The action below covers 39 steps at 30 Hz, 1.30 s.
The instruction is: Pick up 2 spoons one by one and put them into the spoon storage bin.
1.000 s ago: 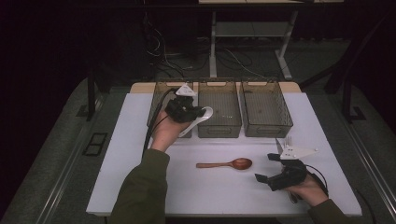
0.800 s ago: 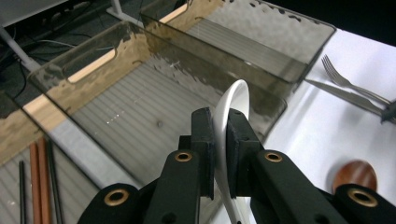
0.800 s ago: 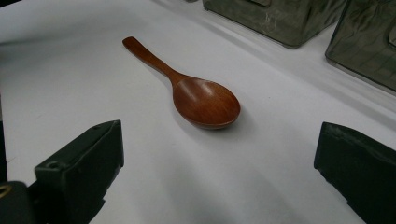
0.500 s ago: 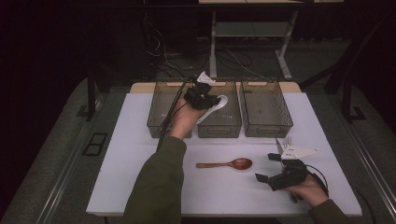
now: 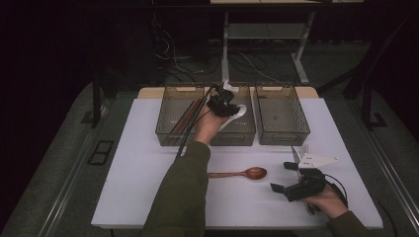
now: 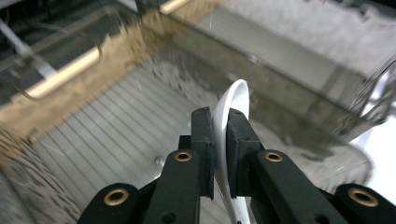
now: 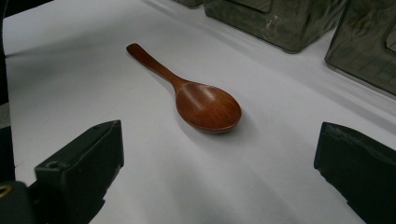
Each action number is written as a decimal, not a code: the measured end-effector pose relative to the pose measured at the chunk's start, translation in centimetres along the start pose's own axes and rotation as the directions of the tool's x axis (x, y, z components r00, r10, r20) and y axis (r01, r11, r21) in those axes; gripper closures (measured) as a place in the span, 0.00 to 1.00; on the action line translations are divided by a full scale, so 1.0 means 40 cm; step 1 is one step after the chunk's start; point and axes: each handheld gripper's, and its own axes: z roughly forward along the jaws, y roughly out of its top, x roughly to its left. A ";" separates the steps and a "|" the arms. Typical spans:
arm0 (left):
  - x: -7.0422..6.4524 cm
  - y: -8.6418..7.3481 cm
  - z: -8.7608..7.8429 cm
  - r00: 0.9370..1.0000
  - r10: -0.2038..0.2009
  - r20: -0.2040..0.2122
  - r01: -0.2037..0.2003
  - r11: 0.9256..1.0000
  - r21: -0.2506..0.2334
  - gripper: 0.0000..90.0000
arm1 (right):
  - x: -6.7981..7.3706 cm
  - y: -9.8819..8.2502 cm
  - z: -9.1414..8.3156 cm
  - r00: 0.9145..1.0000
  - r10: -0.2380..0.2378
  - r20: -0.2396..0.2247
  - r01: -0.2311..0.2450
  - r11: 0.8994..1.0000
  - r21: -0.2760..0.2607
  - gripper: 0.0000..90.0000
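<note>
My left gripper point(image 5: 225, 104) is shut on a white spoon point(image 5: 234, 116) and holds it over the middle clear bin point(image 5: 232, 137) at the back of the table. In the left gripper view the spoon point(image 6: 232, 100) stands pinched between the pads point(image 6: 203, 140), above the bin's ribbed floor. A brown wooden spoon point(image 5: 240, 174) lies on the white table top near the front. My right gripper point(image 5: 285, 177) rests open to the right of it, jaws wide apart. In the right gripper view the wooden spoon point(image 7: 194, 96) lies ahead, bowl nearest.
Three clear bins stand in a row at the back: the left bin point(image 5: 179, 116) holds long dark sticks, and the right bin point(image 5: 281, 114) stands beside the middle one. The white table top point(image 5: 138, 182) ends in edges all around, with dark floor beyond.
My left hand has carried the white spoon to the right, from over the left bin to over the middle bin, and lower. The right gripper and the wooden spoon have stayed put.
</note>
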 end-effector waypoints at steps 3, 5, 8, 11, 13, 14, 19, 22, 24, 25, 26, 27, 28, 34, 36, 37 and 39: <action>-0.008 -0.008 0.018 1.000 -0.012 0.017 0.012 1.000 0.015 0.87 | 0.000 0.000 -0.002 1.000 -0.001 -0.004 0.001 1.000 0.000 0.01; -0.013 -0.008 0.020 1.000 -0.009 0.022 0.009 1.000 0.009 0.80 | -0.001 0.000 -0.002 1.000 0.000 -0.005 0.000 1.000 -0.001 0.01; -0.020 -0.004 0.015 1.000 0.002 0.028 -0.002 1.000 -0.001 0.74 | 0.000 0.000 -0.001 1.000 -0.001 -0.006 0.001 1.000 0.000 0.01; -0.028 -0.001 0.005 0.999 0.006 0.050 -0.005 1.000 -0.018 0.66 | 0.000 0.000 -0.001 1.000 -0.006 -0.007 0.006 1.000 0.004 0.01; -0.035 -0.001 -0.005 0.998 0.015 0.062 -0.013 0.999 -0.033 0.61 | 0.001 0.000 0.000 1.000 -0.003 -0.003 0.003 1.000 0.002 0.01; -0.040 -0.002 -0.013 0.998 0.022 0.066 -0.019 0.999 -0.043 0.59 | 0.001 0.000 0.000 1.000 -0.003 -0.002 0.003 1.000 0.003 0.01; -0.060 -0.015 -0.052 0.995 0.025 0.095 -0.017 0.996 -0.085 0.52 | 0.002 0.000 0.001 1.000 -0.003 -0.004 0.003 1.000 0.005 0.02; -0.073 -0.029 -0.082 0.994 0.033 0.103 -0.021 0.993 -0.112 0.49 | 0.001 0.000 0.001 1.000 -0.004 -0.006 0.004 1.000 0.009 0.02; -0.079 -0.039 -0.102 0.993 0.045 0.109 -0.033 0.993 -0.116 0.46 | 0.001 0.000 0.002 1.000 -0.003 -0.006 0.003 1.000 0.015 0.02; -0.085 -0.047 -0.113 0.993 0.044 0.113 -0.031 0.992 -0.122 0.45 | 0.001 0.000 0.002 1.000 -0.002 -0.003 0.002 1.000 0.014 0.01; -0.088 -0.052 -0.119 0.992 0.042 0.118 -0.027 0.992 -0.125 0.43 | 0.001 0.000 0.002 1.000 -0.003 -0.002 0.003 1.000 0.013 0.01; -0.094 -0.061 -0.129 0.992 0.042 0.122 -0.025 0.991 -0.132 0.42 | 0.001 0.000 0.002 1.000 -0.002 -0.002 0.002 1.000 0.014 0.02; -0.096 -0.067 -0.136 0.991 0.047 0.125 -0.030 0.991 -0.129 0.42 | 0.001 0.000 0.002 1.000 -0.002 0.000 0.002 1.000 0.015 0.01; -0.120 -0.125 -0.183 0.989 0.062 0.132 -0.043 0.989 -0.145 0.38 | 0.000 0.000 0.001 1.000 0.003 0.009 -0.004 1.000 0.015 0.01; -0.126 -0.148 -0.196 0.990 0.064 0.123 -0.046 0.989 -0.144 0.36 | 0.000 0.001 0.000 1.000 0.002 0.010 -0.002 1.000 0.018 0.01; -0.127 -0.156 -0.199 0.991 0.062 0.122 -0.043 0.987 -0.152 0.35 | 0.000 0.001 0.000 1.000 0.001 0.010 -0.001 1.000 0.016 0.01; -0.127 -0.175 -0.213 0.991 0.061 0.118 -0.043 0.988 -0.150 0.34 | -0.001 0.001 -0.001 1.000 0.004 0.010 -0.004 1.000 0.016 0.01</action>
